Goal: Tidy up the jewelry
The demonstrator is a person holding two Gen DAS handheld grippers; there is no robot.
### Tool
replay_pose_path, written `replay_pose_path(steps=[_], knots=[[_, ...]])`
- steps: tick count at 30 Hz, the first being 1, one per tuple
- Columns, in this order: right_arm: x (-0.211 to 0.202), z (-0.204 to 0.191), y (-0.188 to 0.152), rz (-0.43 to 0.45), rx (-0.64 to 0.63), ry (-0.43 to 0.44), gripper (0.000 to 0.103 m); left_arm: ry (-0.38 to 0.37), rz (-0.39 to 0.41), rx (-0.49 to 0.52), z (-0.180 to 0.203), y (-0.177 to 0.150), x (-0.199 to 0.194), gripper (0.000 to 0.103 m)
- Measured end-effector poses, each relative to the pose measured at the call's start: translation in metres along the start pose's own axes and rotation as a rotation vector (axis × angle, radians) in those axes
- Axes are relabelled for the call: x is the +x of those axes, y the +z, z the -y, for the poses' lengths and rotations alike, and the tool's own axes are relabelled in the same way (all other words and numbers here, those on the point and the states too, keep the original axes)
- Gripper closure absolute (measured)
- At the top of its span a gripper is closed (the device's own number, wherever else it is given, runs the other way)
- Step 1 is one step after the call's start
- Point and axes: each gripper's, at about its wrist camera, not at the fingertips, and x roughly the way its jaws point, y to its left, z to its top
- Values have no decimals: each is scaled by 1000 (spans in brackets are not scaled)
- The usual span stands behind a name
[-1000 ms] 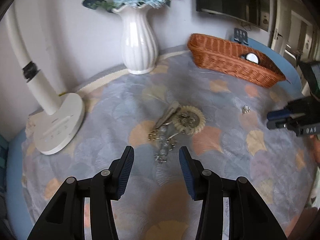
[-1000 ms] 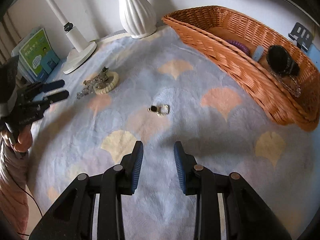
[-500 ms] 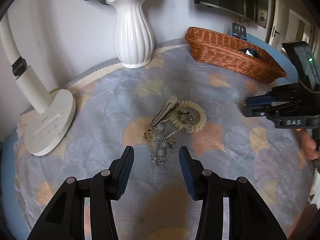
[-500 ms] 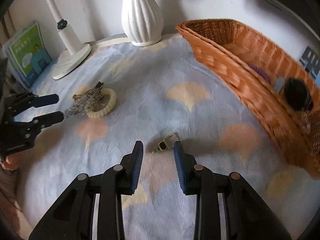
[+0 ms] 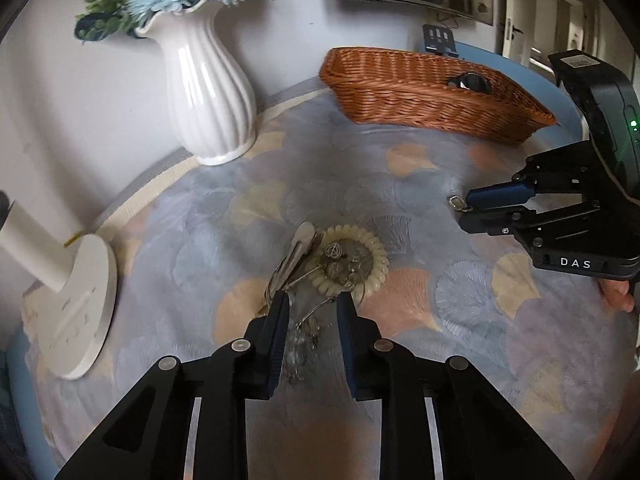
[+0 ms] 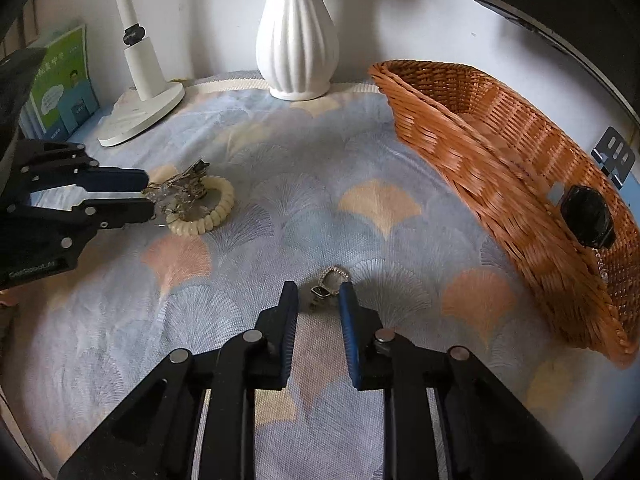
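Both grippers have dropped in on their targets since a second ago, and both sets of jaws have just been closing. Left gripper point(image 5: 312, 304) now straddles the near end of the tangled jewelry pile point(image 5: 316, 276); a clear beaded strand sits between the blue pads, but I can't tell if they actually pinch it yet. That pile runs near-to-far, with a silver hair clip point(image 5: 296, 252) angled far and slightly right, lying over a cream spiral hair tie point(image 5: 378, 260).

Right gripper point(image 6: 318, 294) has its tips on either side of a small earring point(image 6: 326, 284), a dark stone with a sparkly loop pointing away from the camera. Looks like a gap on both sides, so not gripped.

Left wrist view shows the right gripper from the side, earring poking out at its tip, plus blue flowers in the white vase point(image 5: 208, 92). Only the right wrist view shows inside the wicker basket point(image 6: 500, 152) properly: a black watch point(image 6: 588, 216), and a green book point(image 6: 60, 84) far left by the lamp base point(image 6: 140, 116).
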Motion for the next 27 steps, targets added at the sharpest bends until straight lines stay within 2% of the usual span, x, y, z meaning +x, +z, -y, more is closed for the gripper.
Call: replay_pose_path(steps=[6,7,8,10,11,14,20,27], knots=[[-2,1,-1,2,9,8,80,-58,-30,62,12,-2,10,78],[-2,0,-1,2,9,7,80,-54,-35,67,14,-2,13,80],[-2,1,-1,2,7,6,80,-49,-30,63,14,-2,13,89],[-2,0,-1,4,5,1,85,-63,-21,40,12,0,11,94],[-3,0,-2,6,6,4,89,-63,-7,26,10,0,8,94],[-5,3,-3,8,22,30,90,-100,41,-36,-1,0,-5,95],[-11,10,-3,29,59,85,90,-230,179,-193,-24,-1,-52,95],[-14,13,-4,36,76,107,90,-299,320,-247,-27,-9,-111,95]])
